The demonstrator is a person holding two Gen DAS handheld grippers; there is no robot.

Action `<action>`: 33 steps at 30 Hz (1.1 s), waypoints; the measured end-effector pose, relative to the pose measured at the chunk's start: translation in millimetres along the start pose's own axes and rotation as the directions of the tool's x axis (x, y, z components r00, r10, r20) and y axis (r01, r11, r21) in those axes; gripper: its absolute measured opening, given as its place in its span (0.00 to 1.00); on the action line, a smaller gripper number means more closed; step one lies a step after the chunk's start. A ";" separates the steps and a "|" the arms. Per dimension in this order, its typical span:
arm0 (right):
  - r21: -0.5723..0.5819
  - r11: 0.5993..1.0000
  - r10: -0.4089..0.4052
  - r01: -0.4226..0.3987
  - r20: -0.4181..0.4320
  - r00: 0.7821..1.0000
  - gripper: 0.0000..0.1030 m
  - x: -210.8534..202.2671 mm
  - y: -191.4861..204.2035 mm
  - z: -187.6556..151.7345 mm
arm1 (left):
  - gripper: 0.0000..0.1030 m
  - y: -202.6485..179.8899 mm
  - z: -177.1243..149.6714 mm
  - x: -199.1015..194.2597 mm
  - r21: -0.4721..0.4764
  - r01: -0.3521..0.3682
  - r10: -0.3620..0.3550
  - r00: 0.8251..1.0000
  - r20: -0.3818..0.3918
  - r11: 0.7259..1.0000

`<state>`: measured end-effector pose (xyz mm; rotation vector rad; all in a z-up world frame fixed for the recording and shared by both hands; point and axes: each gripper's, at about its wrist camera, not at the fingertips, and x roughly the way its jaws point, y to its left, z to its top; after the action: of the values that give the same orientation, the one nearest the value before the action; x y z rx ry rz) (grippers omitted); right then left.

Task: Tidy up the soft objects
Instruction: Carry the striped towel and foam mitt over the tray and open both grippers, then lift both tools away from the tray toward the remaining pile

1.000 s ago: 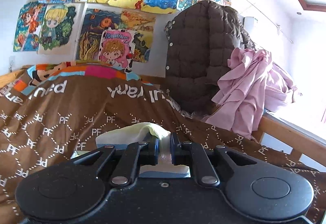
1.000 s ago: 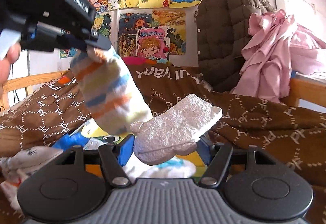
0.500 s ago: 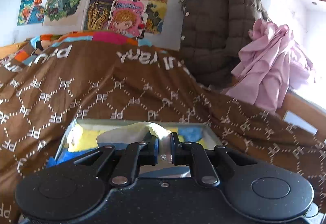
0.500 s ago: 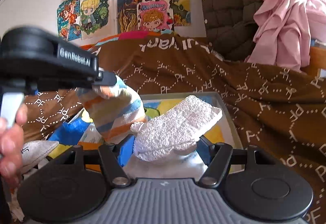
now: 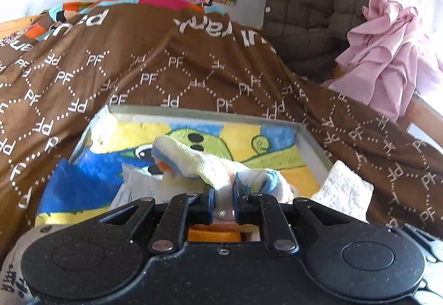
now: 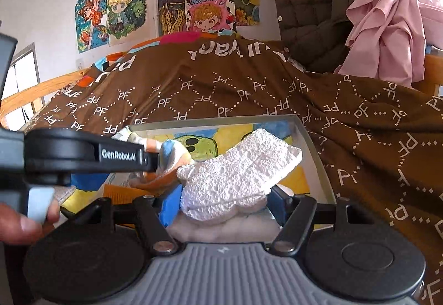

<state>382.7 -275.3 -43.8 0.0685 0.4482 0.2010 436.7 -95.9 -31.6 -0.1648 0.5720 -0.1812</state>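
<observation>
Centrally in both wrist views, a shallow grey-rimmed tray (image 5: 206, 113) rests on a brown bedspread (image 5: 171, 55) printed with white "PF" lettering; the tray floor carries a colourful cartoon drawing in yellow, green and blue. At the left of the right wrist view, a hand (image 6: 16, 222) grips the handle of the left gripper (image 5: 223, 195), whose black body reaches across the tray's left half. Its fingers are clamped on a striped sock (image 5: 210, 163) in cream, blue and orange; the sock's free end droops over the tray floor at the left-centre, above the drawing, and whether it touches the floor cannot be told. Just left of the sock in the left wrist view, a crumpled white sheet (image 5: 138, 183) lies inside the tray near its near-left corner. Further right, the right gripper (image 6: 225, 201) holds a fluffy white sock (image 6: 241, 172) between its blue-padded fingers (image 6: 170, 202), closed against the fabric; the sock's free end juts up and to the right, above the tray's right half near the right wall. In the left wrist view the same white sock (image 5: 343, 191) appears at the tray's near-right corner. Beyond the tray, at the far right, a brown quilted jacket (image 5: 313, 0) and a pink garment (image 5: 387, 55) hang together.
</observation>
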 end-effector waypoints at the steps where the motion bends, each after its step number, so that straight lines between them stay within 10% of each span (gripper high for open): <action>1: 0.000 1.000 -0.001 0.001 -0.001 1.000 0.69 0.2 0.0 -0.1 | 0.14 0.7 -1.0 1.2 -0.004 -0.001 0.001 1.000 -0.005 1.000; 13: -0.012 1.000 -0.016 0.016 0.004 1.000 0.79 -2.2 0.3 0.1 | 0.21 9.8 -4.8 -2.0 -0.044 0.008 -0.008 1.000 -0.009 0.999; 33: 0.047 0.997 -0.071 0.067 0.105 0.992 0.99 -62.9 -17.3 16.0 | 0.72 9.9 -0.4 -63.6 -0.060 0.019 -0.014 0.996 0.083 0.998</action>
<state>337.3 -305.7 -4.7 0.1054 0.3482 0.1191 385.2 -72.7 -0.8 -0.2352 0.4939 -0.1727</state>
